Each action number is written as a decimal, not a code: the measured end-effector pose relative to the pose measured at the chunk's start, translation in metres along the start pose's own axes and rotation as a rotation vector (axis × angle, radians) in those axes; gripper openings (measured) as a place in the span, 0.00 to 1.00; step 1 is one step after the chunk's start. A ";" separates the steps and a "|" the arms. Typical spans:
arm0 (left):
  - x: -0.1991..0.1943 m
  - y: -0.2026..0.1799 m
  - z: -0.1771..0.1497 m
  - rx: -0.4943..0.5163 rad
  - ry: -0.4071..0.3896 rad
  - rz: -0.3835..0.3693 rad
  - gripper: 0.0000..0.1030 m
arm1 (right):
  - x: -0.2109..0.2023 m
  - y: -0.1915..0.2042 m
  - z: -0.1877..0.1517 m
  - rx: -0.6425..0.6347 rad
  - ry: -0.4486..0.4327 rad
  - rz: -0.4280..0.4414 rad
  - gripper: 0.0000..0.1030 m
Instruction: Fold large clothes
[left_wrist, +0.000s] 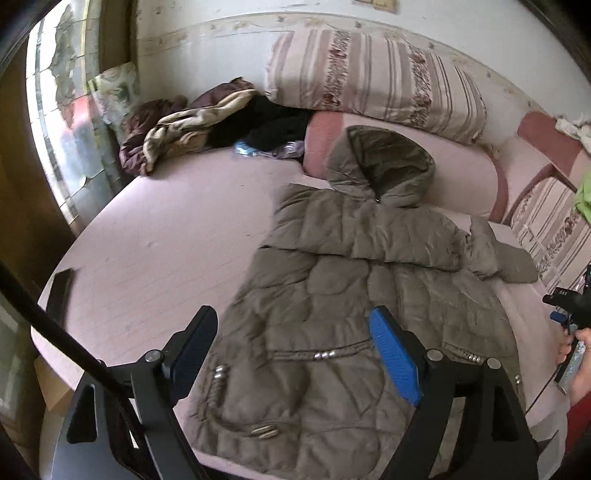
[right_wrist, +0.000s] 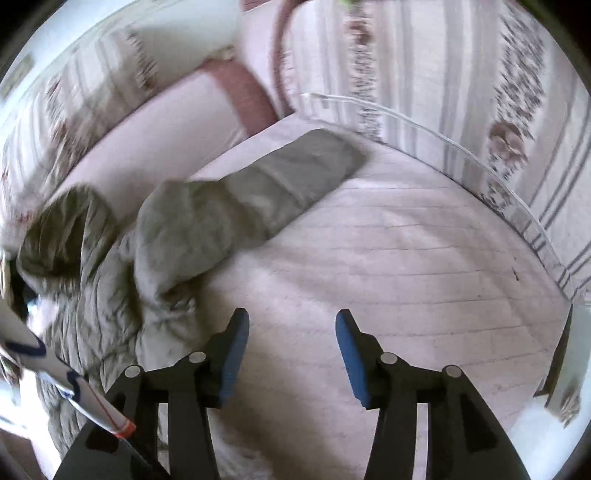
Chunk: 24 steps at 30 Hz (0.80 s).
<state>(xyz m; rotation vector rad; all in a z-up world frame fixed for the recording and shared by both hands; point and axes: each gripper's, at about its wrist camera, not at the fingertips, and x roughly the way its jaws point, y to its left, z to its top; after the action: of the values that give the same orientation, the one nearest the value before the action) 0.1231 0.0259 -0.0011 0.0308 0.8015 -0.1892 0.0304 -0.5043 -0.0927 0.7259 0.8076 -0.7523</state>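
Observation:
An olive-grey hooded puffer jacket (left_wrist: 351, 295) lies flat, front up, on the pink bed sheet (left_wrist: 166, 240), its hood (left_wrist: 388, 162) towards the pillows. One sleeve is folded across the chest; the other sleeve (right_wrist: 295, 173) stretches out to the side over the sheet. My left gripper (left_wrist: 291, 317) hovers open above the jacket's lower body, nothing between its blue pads. My right gripper (right_wrist: 291, 317) is open over bare sheet, to the right of the jacket (right_wrist: 177, 229), holding nothing. It also shows at the left wrist view's right edge, right gripper (left_wrist: 569, 306) in a hand.
A striped bolster (left_wrist: 369, 77) and a pink pillow (left_wrist: 461, 173) lie along the wall. A heap of dark and beige clothes (left_wrist: 192, 125) sits at the far left. A dark flat object (left_wrist: 61, 291) rests near the bed's left edge. Striped cushions (right_wrist: 443, 74) border the right side.

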 end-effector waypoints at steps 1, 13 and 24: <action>0.007 -0.008 0.001 0.014 0.010 0.011 0.81 | 0.007 -0.007 0.003 0.026 0.013 0.011 0.51; 0.131 -0.063 0.016 0.098 0.107 0.074 0.81 | 0.121 -0.005 0.029 0.242 0.186 0.301 0.51; 0.198 -0.051 0.005 0.115 0.163 0.097 0.81 | 0.184 0.012 0.067 0.408 0.167 0.353 0.52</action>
<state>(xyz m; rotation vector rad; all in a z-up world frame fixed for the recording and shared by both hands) 0.2522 -0.0561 -0.1374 0.1951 0.9485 -0.1424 0.1513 -0.6062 -0.2095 1.2749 0.6541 -0.5434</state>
